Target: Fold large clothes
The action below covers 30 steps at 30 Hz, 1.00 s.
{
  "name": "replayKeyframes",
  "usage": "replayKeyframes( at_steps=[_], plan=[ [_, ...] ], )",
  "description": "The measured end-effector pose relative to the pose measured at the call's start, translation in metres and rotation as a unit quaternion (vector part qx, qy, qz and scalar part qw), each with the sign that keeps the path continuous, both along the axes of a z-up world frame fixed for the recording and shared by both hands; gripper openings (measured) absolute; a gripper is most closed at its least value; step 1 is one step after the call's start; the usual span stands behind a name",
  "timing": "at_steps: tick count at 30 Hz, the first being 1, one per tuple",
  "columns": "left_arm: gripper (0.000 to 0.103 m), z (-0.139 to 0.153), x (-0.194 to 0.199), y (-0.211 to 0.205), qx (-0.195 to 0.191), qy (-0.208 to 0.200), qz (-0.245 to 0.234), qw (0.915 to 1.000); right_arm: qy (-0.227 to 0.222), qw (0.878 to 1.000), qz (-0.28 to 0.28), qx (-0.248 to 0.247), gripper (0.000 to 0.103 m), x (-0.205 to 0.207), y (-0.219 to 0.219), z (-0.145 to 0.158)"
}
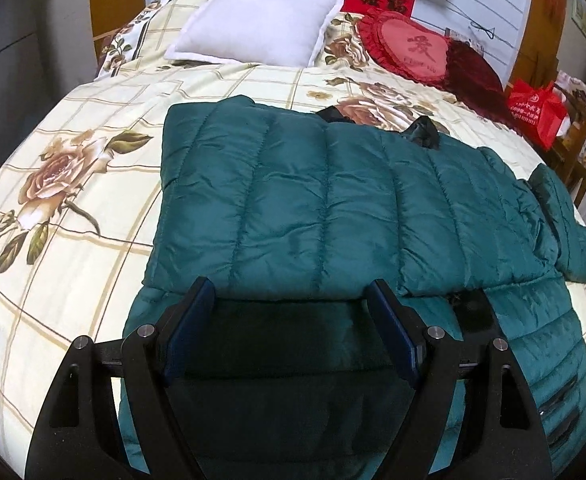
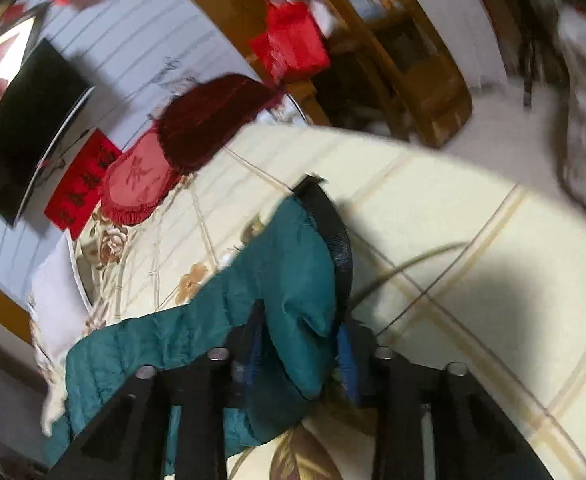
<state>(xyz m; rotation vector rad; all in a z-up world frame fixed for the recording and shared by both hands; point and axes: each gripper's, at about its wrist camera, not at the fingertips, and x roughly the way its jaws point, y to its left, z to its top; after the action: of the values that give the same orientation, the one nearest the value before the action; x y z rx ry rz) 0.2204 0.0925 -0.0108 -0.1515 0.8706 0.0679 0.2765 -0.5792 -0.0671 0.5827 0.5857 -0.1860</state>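
Note:
A dark green quilted down jacket (image 1: 313, 200) lies partly folded on the floral bedspread (image 1: 73, 208). My left gripper (image 1: 291, 300) is open just above the jacket's near folded edge, with nothing between its blue pads. In the right wrist view, my right gripper (image 2: 301, 354) is shut on the jacket's sleeve (image 2: 293, 276), near its black cuff (image 2: 333, 220), and holds it lifted above the bed (image 2: 473, 280). That view is tilted and blurred. One sleeve (image 1: 569, 224) shows at the right side of the bed in the left wrist view.
A white pillow (image 1: 253, 20), a red heart cushion (image 1: 409, 46) and a dark red cushion (image 1: 477, 68) lie at the head of the bed. A red bag (image 1: 537, 108) and wooden furniture (image 2: 413, 52) stand beyond the bed's right side.

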Motion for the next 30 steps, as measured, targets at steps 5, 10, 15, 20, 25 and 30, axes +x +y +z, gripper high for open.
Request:
replayKeyframes(
  at_steps=[5, 10, 15, 20, 25, 30],
  plan=[
    [0.079, 0.004, -0.001, -0.001, 0.010, -0.002, 0.001, 1.0000, -0.032, 0.996, 0.012, -0.083, 0.026, -0.030, 0.052, 0.060],
    [0.079, 0.006, -0.001, 0.003, 0.009, -0.008, 0.007, 0.9999, -0.101, 0.988, 0.076, -0.083, 0.026, -0.055, 0.145, 0.102],
    [0.079, 0.005, -0.001, 0.009, -0.009, -0.002, 0.011, 0.9999, -0.140, 0.973, 0.181, -0.033, 0.026, -0.065, 0.258, 0.102],
    [0.079, 0.006, 0.000, 0.010, -0.028, -0.001, 0.004, 0.9996, -0.118, 0.953, 0.275, -0.039, 0.026, -0.051, 0.353, 0.068],
    [0.079, 0.008, 0.002, 0.003, -0.043, -0.002, -0.015, 0.9990, -0.094, 0.921, 0.375, -0.046, 0.026, -0.029, 0.427, 0.032],
    [0.079, 0.011, 0.001, -0.003, -0.048, -0.013, -0.030, 0.9983, -0.048, 0.900, 0.427, -0.077, 0.028, -0.018, 0.464, -0.001]
  ],
)
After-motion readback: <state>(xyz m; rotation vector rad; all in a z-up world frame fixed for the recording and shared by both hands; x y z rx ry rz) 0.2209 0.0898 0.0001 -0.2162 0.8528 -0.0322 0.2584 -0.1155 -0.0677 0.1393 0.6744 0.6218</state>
